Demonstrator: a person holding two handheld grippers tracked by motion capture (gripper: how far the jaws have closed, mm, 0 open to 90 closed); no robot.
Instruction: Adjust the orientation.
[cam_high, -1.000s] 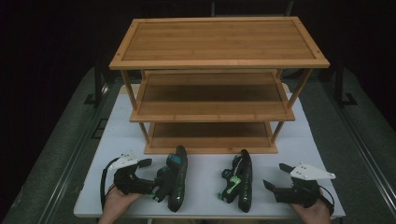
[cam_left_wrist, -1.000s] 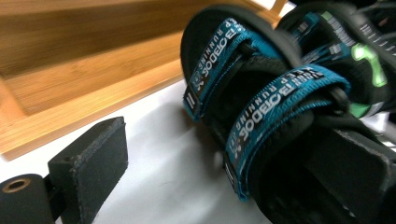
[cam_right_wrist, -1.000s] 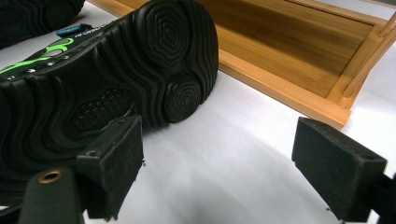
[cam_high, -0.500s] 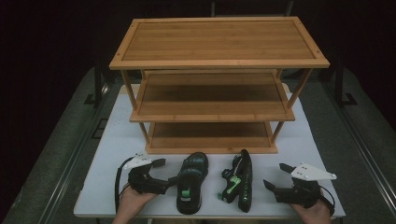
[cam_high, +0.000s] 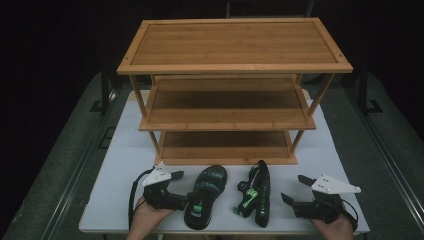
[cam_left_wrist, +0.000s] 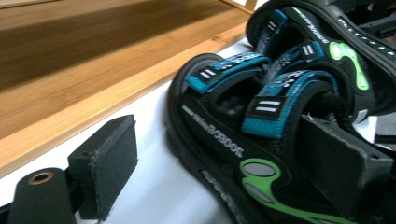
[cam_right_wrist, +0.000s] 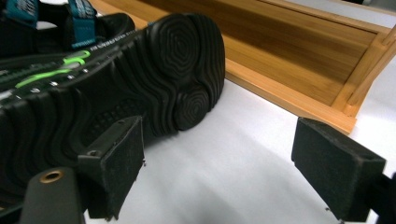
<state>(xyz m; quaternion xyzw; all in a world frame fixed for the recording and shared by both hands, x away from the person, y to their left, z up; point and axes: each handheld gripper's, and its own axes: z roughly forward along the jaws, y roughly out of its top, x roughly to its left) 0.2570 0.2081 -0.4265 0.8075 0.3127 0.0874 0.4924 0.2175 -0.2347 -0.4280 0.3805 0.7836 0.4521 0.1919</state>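
Observation:
Two black sandals with teal straps and green marks lie on the white table in front of a wooden rack. The left sandal (cam_high: 206, 194) (cam_left_wrist: 261, 116) lies flat, sole down. My left gripper (cam_high: 184, 192) (cam_left_wrist: 224, 168) is at its left side with that side between the jaws, which have just been closing. One pad is still clear of the sandal, the other sits by the straps. The right sandal (cam_high: 256, 192) (cam_right_wrist: 116, 84) stands on its side, its sole facing my right gripper (cam_high: 295, 190) (cam_right_wrist: 224, 170). That gripper is open with bare table between its pads.
The three-tier bamboo rack (cam_high: 235, 45) stands on the white table (cam_high: 125, 165) just behind the sandals, its bottom shelf (cam_high: 225, 145) close to their toes. A dark floor surrounds the table. A hand holds each gripper at the table's front edge.
The left sandal has gone from standing on its side to lying flat, sole down, a little further right. My left gripper moved right with it. The right gripper and right sandal have not moved.

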